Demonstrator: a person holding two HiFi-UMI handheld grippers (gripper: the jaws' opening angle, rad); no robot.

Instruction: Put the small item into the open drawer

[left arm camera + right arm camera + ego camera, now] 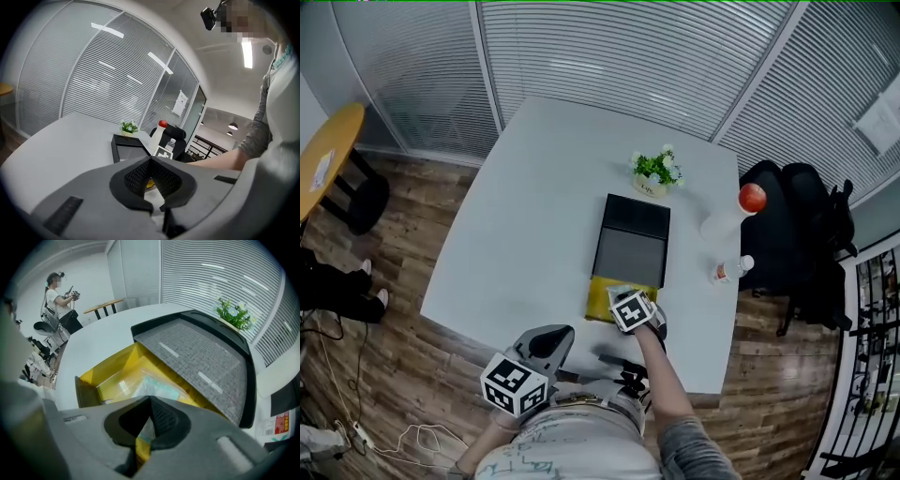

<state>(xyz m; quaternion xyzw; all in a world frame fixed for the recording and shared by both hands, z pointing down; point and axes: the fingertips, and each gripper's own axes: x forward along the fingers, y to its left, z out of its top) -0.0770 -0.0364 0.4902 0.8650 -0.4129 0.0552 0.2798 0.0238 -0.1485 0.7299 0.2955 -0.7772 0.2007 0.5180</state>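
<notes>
A black drawer box [631,239] lies on the white table [534,216], with its yellow drawer [602,300] pulled out toward me. My right gripper [625,294] points steeply down into that drawer. In the right gripper view its jaws [150,398] are shut, and a small clear packet with a teal insert [158,383] runs from the yellow drawer floor [110,371] up into the closed tips. My left gripper [555,337] hangs shut near my body, off the table's front edge. Nothing sits between its closed jaws [151,159].
Behind the box stands a small potted plant [654,172]. A red-capped bottle [733,214] and a water bottle [731,270] stand at the table's right edge, beside a black bag on a chair [797,225]. Far left is a round wooden table [323,155]. A person [58,298] stands by it.
</notes>
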